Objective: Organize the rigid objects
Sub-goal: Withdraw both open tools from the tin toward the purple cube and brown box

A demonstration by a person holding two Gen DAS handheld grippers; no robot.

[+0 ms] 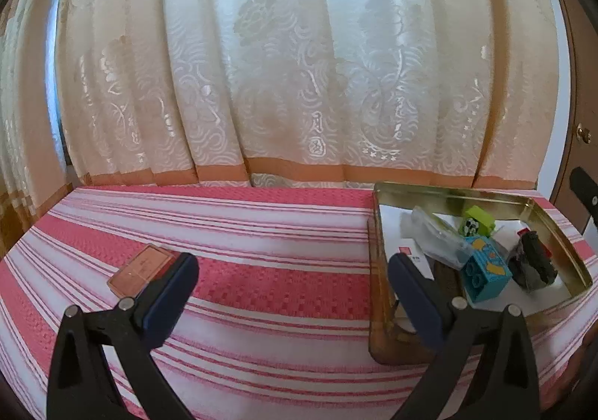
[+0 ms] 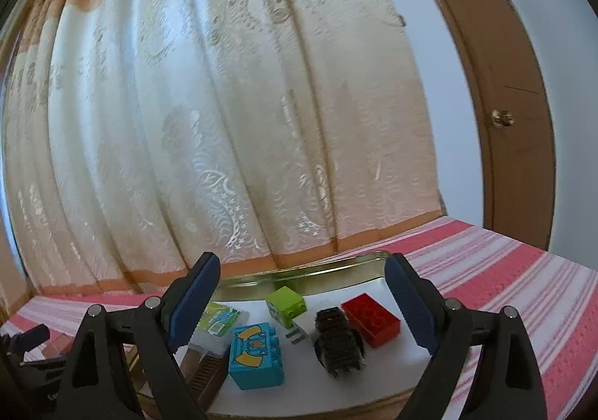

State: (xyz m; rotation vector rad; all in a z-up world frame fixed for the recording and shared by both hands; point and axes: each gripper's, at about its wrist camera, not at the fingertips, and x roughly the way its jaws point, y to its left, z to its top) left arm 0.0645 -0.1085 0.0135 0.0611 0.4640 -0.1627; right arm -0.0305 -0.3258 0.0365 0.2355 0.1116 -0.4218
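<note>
Left wrist view shows my left claw (image 1: pixel 293 279) spread wide and holding nothing, hovering over the striped cloth (image 1: pixel 269 233). Just beyond its left finger lies a flat pinkish case (image 1: pixel 140 268), the one loose piece I can see outside the gold tin (image 1: pixel 377 255). That tin sits at the right finger, its near wall partly hidden behind the blue pad.

Right wrist view has my right claw (image 2: pixel 302 302) equally wide and empty, poised above the tin's contents. Between its fingers lie a blue block (image 2: pixel 256 356), a green block (image 2: pixel 286 304), a dark ridged piece (image 2: pixel 338 341) and a red brick (image 2: pixel 372 319). A clear packet with a green label (image 2: pixel 218 322) lies beside the left pad.

My worry is the case. It is thin and lies flat on soft woven cloth, so if I close on it from above the pads may slide over its edges or pinch up the fabric instead. It is also off to the left of the gap rather than centred, so a straight descent would land one finger on its lid.

The tin is my second concern. My left claw's right finger is close to its wall, and a careless sideways swing could shove or tip it and scatter the blocks. With both claws near the tin, they could also collide over it if I carry the case across without pulling the right one clear.
</note>
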